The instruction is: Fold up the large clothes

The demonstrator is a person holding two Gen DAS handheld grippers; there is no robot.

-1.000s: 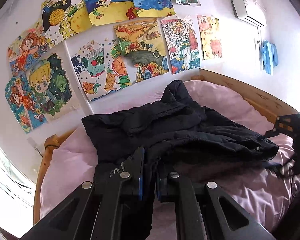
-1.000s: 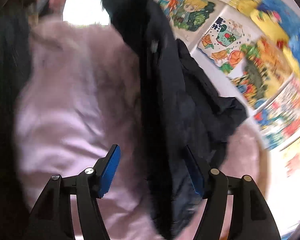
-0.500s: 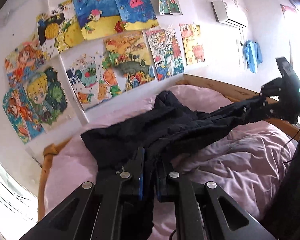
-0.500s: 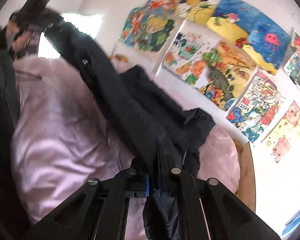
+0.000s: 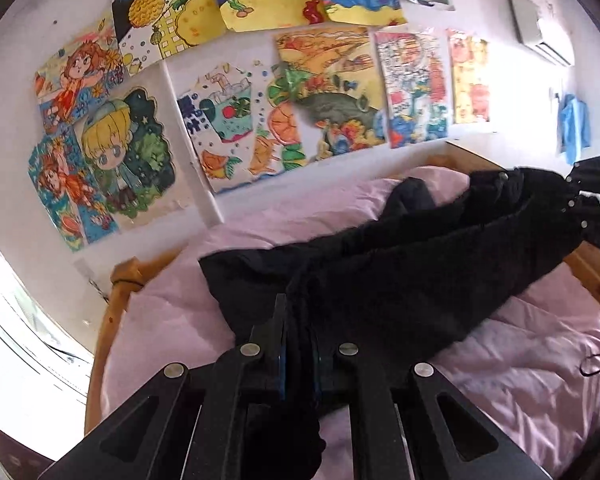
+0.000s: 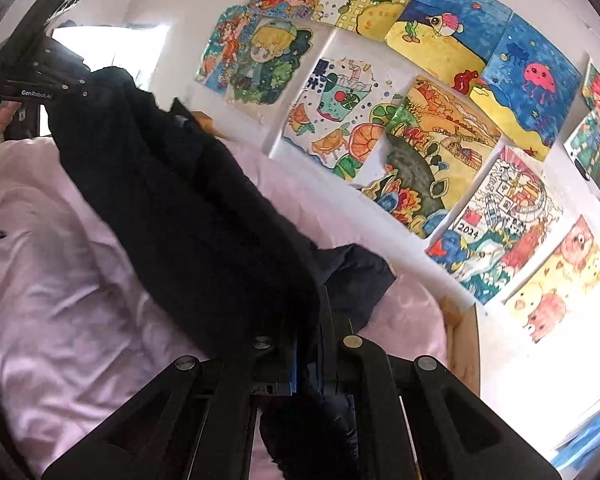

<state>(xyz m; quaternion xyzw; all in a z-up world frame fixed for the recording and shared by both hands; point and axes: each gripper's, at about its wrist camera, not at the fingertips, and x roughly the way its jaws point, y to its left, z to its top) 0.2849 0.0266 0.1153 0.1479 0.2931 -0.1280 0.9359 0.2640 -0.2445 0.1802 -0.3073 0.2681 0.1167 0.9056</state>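
Both tools were pinching cloth here. The left gripper (image 5: 298,344) had its jaws pressed together on an edge of the large black padded jacket (image 5: 400,276), and the right gripper (image 6: 306,344) was clamped on another edge of the same garment, its jaws having just been closing, with fabric caught between them. The jacket hung stretched between the two, raised off the pale pink quilted bedcover (image 5: 540,360), with its far part draped back down onto the bed near the wall of bright children's paintings (image 5: 324,92).

By its look, this one was soft and bulky rather than stiff: it sagged in the middle and bunched in thick folds, so it probably carried some weight and would swing. The shell looked smooth, maybe slippery, so a thin pinch could creep out. Better holds seemed to be the thicker seams or hem, taken well apart so the span stayed taut. A snap or zip pull (image 5: 502,177) showed near the right end, something that could snag.
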